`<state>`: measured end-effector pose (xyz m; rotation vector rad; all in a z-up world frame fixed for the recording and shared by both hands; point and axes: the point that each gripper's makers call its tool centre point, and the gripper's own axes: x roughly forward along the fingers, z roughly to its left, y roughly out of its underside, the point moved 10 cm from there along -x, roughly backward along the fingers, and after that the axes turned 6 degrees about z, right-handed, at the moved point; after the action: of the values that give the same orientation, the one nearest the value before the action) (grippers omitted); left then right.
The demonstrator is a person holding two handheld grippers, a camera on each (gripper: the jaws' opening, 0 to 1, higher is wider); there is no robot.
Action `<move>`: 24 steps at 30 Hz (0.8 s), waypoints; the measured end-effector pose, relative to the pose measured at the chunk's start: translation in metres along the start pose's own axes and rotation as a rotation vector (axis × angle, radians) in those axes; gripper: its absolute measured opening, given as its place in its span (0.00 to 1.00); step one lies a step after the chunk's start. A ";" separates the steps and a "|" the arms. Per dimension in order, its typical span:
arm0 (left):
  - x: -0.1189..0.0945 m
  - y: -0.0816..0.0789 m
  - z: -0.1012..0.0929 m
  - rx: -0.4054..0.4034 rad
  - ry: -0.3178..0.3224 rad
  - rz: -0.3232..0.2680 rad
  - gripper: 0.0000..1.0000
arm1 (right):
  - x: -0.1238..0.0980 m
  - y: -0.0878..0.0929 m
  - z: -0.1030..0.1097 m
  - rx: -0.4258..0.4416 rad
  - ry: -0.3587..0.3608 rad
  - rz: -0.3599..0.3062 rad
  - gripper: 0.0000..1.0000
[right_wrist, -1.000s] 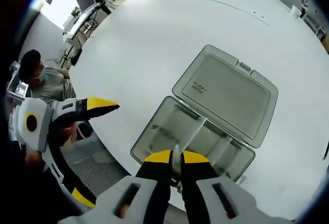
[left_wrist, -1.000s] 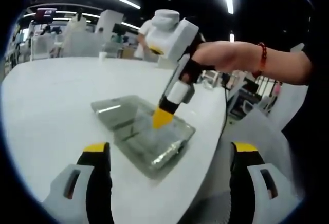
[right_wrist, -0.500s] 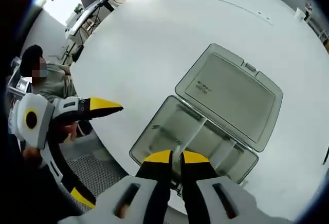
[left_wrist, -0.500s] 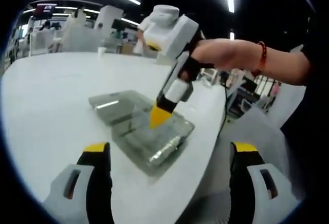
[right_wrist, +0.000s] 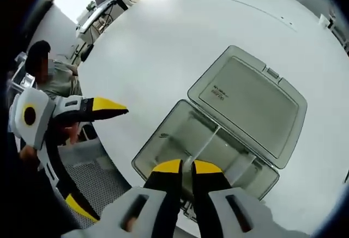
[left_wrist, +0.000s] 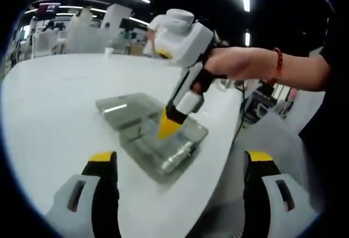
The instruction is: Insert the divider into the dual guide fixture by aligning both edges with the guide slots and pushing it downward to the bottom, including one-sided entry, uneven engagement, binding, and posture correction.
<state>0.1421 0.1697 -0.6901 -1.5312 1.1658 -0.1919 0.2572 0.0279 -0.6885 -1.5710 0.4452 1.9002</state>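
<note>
A clear grey plastic box [right_wrist: 180,140] lies near the edge of the white table, its lid [right_wrist: 248,104] folded open flat behind it. My right gripper [right_wrist: 187,167] hangs over the box's near wall, shut on a thin clear divider [right_wrist: 206,142] that reaches down into the box interior. In the left gripper view that gripper's yellow tips [left_wrist: 168,126] dip into the box [left_wrist: 150,140], held by a hand [left_wrist: 234,63]. My left gripper [left_wrist: 180,159] is open with nothing between its jaws, short of the box; it appears as the left gripper [right_wrist: 101,107] beyond the table edge.
The round white table [right_wrist: 163,41] spreads wide beyond the box. A seated person [right_wrist: 52,79] is off the table's left side above a mesh floor. Desks and white equipment [left_wrist: 82,36] stand in the room behind.
The divider now looks thinner and more edge-on inside the box than a second ago. My right gripper has tilted slightly; the left gripper has stayed open in about the same place.
</note>
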 end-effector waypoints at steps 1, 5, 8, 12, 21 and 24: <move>0.000 0.000 0.000 0.001 -0.002 0.000 0.94 | 0.000 0.000 0.000 -0.005 0.002 0.001 0.02; 0.000 0.000 0.000 -0.003 -0.004 -0.003 0.94 | 0.000 0.000 -0.001 -0.002 -0.008 -0.006 0.02; 0.000 0.000 0.000 -0.002 0.000 0.003 0.94 | 0.000 0.001 -0.002 0.005 -0.012 -0.016 0.02; 0.000 0.000 -0.001 0.003 0.007 0.009 0.93 | 0.001 0.004 0.000 0.006 -0.013 -0.028 0.02; -0.001 -0.001 -0.002 0.008 -0.004 0.013 0.93 | 0.001 0.013 -0.001 -0.008 -0.053 -0.172 0.06; -0.004 -0.001 -0.005 0.009 -0.012 0.011 0.93 | 0.001 0.018 -0.002 -0.026 -0.053 -0.214 0.07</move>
<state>0.1379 0.1691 -0.6856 -1.5156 1.1621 -0.1807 0.2467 0.0131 -0.6923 -1.5160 0.2200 1.7848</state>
